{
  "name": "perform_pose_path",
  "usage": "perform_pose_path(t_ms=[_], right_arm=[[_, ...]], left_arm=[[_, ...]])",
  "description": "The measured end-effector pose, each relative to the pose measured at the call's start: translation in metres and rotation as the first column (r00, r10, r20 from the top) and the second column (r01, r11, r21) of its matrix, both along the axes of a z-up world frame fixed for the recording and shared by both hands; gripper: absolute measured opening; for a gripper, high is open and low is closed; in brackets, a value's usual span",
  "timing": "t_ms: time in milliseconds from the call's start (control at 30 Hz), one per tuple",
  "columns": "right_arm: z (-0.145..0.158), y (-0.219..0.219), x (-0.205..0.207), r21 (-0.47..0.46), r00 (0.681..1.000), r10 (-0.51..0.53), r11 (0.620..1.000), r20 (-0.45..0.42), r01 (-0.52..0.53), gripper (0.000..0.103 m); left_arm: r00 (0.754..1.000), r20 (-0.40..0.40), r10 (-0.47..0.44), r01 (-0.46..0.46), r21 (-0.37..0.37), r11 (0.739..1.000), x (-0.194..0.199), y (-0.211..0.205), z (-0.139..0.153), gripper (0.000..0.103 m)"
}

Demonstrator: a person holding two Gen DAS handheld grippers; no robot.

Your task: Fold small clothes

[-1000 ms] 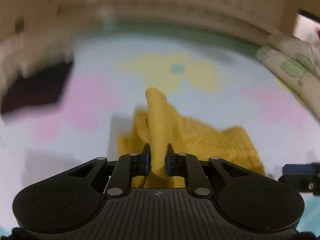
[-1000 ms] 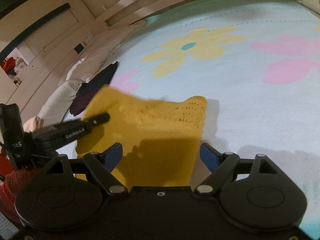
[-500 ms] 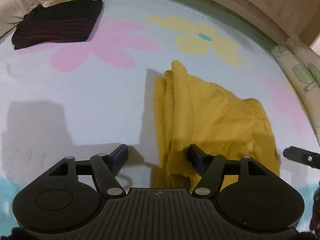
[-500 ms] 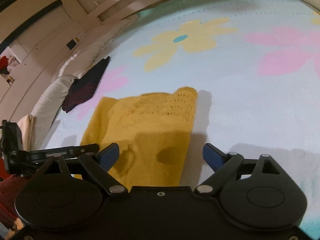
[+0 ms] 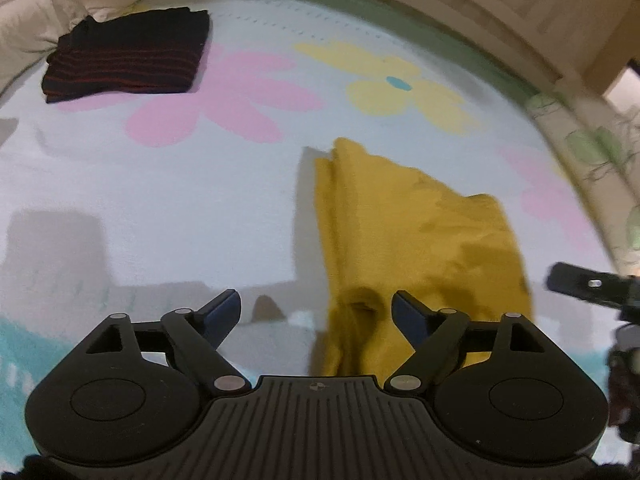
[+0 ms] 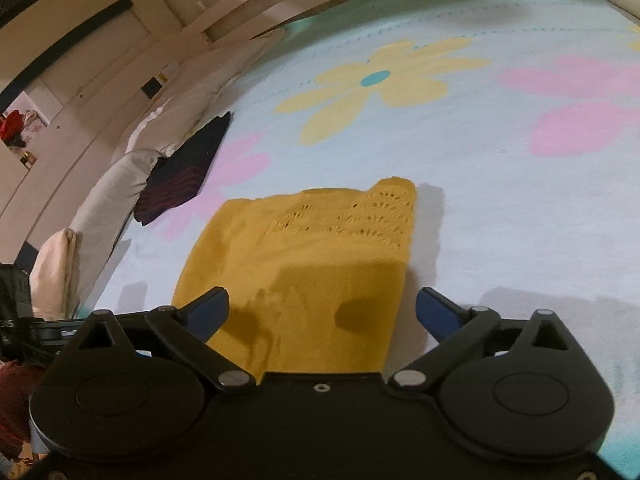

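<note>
A mustard-yellow knit garment (image 5: 408, 236) lies folded on the flowered bedspread (image 5: 200, 208); it also shows in the right wrist view (image 6: 312, 264). My left gripper (image 5: 316, 310) is open and empty, hovering above the garment's near left edge. My right gripper (image 6: 322, 308) is open and empty, above the garment's near end. The right gripper's tip shows at the right edge of the left wrist view (image 5: 580, 282).
A folded dark garment with red stripes (image 5: 128, 56) lies at the far left by a cream pillow (image 5: 28, 28); it also shows in the right wrist view (image 6: 184, 168). A leaf-print pillow (image 5: 592, 152) is at the right. A wooden headboard (image 5: 460, 4) is behind.
One second ago my left gripper was shut on a raised fold of the yellow garment. It has let go and opened, and the garment now lies flat. Both grippers have drawn back slightly.
</note>
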State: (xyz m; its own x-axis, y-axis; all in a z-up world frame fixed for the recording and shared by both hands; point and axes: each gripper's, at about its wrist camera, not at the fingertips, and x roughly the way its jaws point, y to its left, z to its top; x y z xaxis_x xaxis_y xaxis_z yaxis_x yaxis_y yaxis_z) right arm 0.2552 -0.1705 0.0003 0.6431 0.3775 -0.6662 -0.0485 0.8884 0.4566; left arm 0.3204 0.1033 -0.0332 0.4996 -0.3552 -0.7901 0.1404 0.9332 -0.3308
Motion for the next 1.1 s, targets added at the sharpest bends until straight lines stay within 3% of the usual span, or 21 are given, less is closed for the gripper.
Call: perform_pose_path(t_ms=[100,167,267,367,500,767,967,1100], right_arm=[[0.0,-0.001,0.0,0.005,1.0,-0.005,1.0,0.001,0.005,0.1],[0.0,-0.003,0.0,0.015,1.0,-0.008,1.0,0.006,0.008,0.1],[-0.002,-0.006,0.001,0.034,1.0,-0.022,0.999,0.004,0.022,0.101],[-0.007,-0.009,0.003,0.058,1.0,-0.027,0.998,-0.006,0.027,0.103],[-0.016,-0.011,0.011,0.081,1.0,-0.03,0.996,-0.005,0.03,0.103],[-0.046,-0.015,0.036,0.231,0.999,-0.033,0.972,-0.031,0.039,0.103],[-0.056,-0.013,0.051,0.35,0.999,-0.037,0.936,-0.011,0.039,0.103],[-0.057,-0.01,0.052,0.35,0.999,-0.037,0.936,-0.011,0.038,0.103]], left_arm=[[0.998,-0.059,-0.018,0.01,-0.133,0.991,-0.002,0.0,-0.008,0.09],[0.994,-0.107,-0.03,0.012,-0.164,0.986,-0.003,-0.003,-0.017,0.09],[0.989,-0.136,-0.066,0.049,-0.125,0.991,-0.002,-0.015,-0.029,0.091],[0.987,-0.136,-0.085,0.068,-0.127,0.99,0.0,-0.024,-0.035,0.102],[0.99,-0.117,-0.072,0.055,-0.146,0.988,0.007,-0.033,-0.04,0.102],[0.999,-0.04,-0.028,0.02,-0.176,0.984,0.018,-0.04,-0.041,0.102],[1.0,0.011,-0.014,0.016,-0.159,0.987,0.022,-0.052,-0.042,0.102],[1.0,0.029,0.002,0.001,-0.109,0.994,0.016,-0.058,-0.04,0.096]])
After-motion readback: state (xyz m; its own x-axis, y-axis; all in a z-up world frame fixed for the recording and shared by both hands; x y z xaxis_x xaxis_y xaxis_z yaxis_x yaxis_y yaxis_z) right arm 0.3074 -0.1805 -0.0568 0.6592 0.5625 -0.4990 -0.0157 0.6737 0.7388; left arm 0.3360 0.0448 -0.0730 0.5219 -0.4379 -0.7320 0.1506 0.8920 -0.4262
